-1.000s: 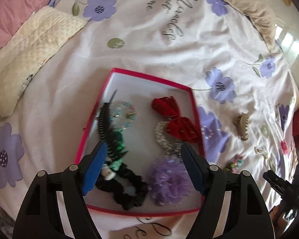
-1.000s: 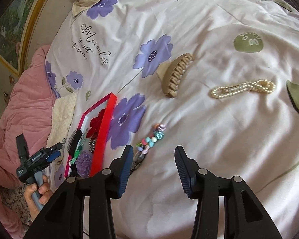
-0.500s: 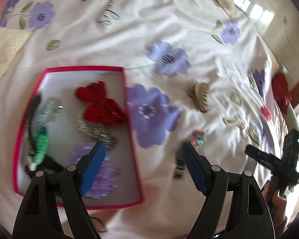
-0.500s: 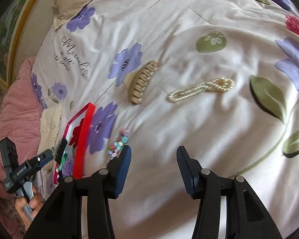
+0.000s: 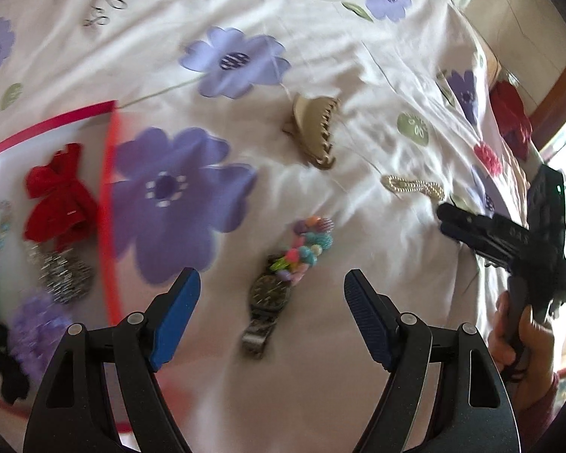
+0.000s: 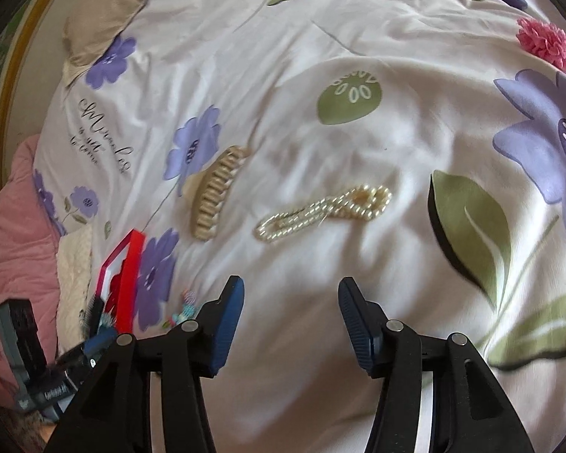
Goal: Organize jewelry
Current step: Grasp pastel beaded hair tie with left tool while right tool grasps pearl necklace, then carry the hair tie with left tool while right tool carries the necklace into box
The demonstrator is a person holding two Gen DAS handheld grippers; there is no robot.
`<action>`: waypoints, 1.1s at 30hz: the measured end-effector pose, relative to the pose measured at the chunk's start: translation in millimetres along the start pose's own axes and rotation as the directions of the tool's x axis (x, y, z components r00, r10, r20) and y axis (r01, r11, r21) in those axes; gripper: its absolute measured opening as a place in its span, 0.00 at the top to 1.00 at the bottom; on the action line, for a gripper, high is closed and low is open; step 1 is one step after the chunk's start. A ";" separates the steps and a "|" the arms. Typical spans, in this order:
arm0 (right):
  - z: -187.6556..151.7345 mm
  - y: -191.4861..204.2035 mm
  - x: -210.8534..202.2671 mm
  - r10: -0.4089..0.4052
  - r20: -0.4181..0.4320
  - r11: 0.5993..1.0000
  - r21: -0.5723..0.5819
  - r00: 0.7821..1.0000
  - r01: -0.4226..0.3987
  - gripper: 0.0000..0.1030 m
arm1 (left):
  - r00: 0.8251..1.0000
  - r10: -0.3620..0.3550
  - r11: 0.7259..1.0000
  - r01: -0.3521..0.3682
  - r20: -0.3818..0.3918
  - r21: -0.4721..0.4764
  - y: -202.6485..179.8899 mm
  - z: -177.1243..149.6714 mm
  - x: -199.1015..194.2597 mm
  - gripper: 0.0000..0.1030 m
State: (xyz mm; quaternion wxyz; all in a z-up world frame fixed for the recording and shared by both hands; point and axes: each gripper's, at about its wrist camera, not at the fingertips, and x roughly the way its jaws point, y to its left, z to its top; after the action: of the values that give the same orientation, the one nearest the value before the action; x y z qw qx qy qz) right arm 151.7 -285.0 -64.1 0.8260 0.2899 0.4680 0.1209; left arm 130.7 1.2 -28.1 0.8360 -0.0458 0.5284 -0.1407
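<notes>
My left gripper (image 5: 271, 294) is open and empty, just above a dark wristwatch (image 5: 268, 294) and a colourful bead bracelet (image 5: 307, 245) on the bedsheet. The red-rimmed box (image 5: 107, 204) at its left holds a red bow (image 5: 58, 196), a silver scrunchie (image 5: 62, 273), a purple scrunchie (image 5: 34, 330) and more. A beige claw clip (image 5: 315, 132) and a pearl bracelet (image 5: 413, 185) lie farther off. My right gripper (image 6: 288, 290) is open and empty, short of the pearl bracelet (image 6: 324, 207); the claw clip (image 6: 217, 192) lies to its left, the box (image 6: 124, 275) far left.
A white floral bedsheet (image 6: 320, 37) covers the bed. A pink flower ornament (image 6: 547, 43) lies at far right, a beige pillow (image 6: 105, 11) at the head. A pink blanket (image 6: 15, 241) and cream cushion (image 6: 75, 264) lie beyond the box. The right gripper shows in the left wrist view (image 5: 449, 219).
My left gripper has swung right from over the box to above the watch and bead bracelet. My right gripper has moved right and forward toward the pearl bracelet. Both stayed open.
</notes>
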 end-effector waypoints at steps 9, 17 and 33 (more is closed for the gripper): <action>32.2 3.7 40.2 -0.057 0.006 0.998 -0.013 0.998 0.058 0.47 | 0.996 -0.004 0.998 0.009 -0.092 0.056 -17.2 14.4 55.0 0.23; 52.9 26.9 66.1 -0.190 0.060 0.966 -0.166 0.980 0.197 0.57 | 0.996 -0.005 0.997 0.012 -0.090 0.071 -16.5 17.0 69.6 0.36; 13.3 36.2 28.6 0.077 0.003 0.991 -0.114 0.997 -0.076 0.89 | 0.994 -0.105 0.994 0.105 -0.001 0.040 -5.7 17.1 23.2 0.90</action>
State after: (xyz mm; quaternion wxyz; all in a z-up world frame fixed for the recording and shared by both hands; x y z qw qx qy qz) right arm 180.8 -247.3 -57.5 0.8377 0.2604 0.4459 0.1780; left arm 154.2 -12.1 -39.5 0.8285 -0.0571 0.5218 -0.1950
